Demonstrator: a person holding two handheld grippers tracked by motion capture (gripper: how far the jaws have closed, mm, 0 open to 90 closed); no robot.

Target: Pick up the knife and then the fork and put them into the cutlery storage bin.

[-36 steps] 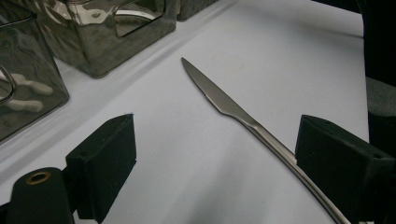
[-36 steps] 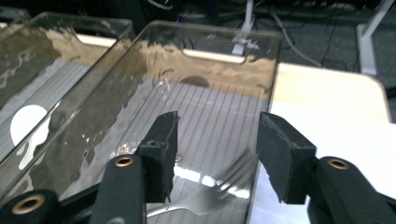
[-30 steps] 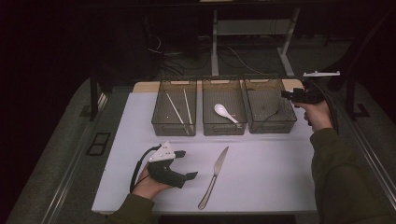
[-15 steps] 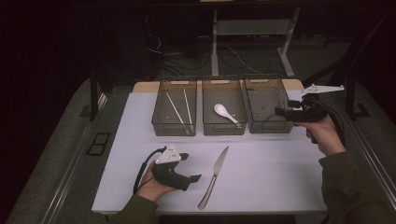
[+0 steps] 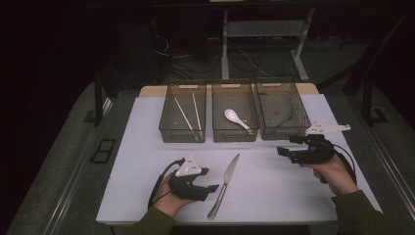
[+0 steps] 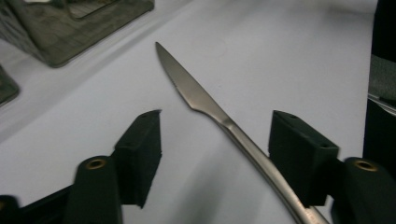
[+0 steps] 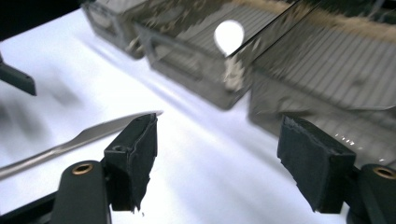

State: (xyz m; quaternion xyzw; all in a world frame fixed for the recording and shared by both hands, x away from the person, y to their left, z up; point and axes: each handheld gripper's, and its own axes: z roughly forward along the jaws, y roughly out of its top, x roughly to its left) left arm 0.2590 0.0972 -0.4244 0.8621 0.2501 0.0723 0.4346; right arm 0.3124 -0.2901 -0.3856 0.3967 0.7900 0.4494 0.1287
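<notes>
No brand, label or readable writing showed on anything in the scene. A steel table knife [image 5: 224,186] lay flat on the white tabletop [image 5: 137,147], its tip pointing toward the bins and its handle toward the person's edge of the table. The left gripper [image 5: 208,188] rested low on the table just beside the knife's handle; in the left gripper view its jaws stood on either side of the knife [image 6: 219,116], having just been closing, with the handle running between them nearer the pad on the right side of that view and neither pad clearly pressing on it. The right gripper [image 5: 284,152] hung over the table's right part, in front of the rightmost bin, its jaws wide apart with nothing between them; in the right gripper view the knife [image 7: 79,137] lay well beyond its pads. Along the far side of the table stood three clear plastic bins in a row. The left bin [image 5: 169,132] held a pair of pale chopsticks [image 5: 188,115], the middle bin [image 5: 220,134] a white spoon [image 5: 236,118], and the right bin [image 5: 303,125] showed only a dark, thin shape inside that was too dim to tell. Nothing lay between the left gripper and the knife. The floor beyond the table was dark, with cables [image 5: 244,58] and a desk frame [image 5: 226,44].
</notes>
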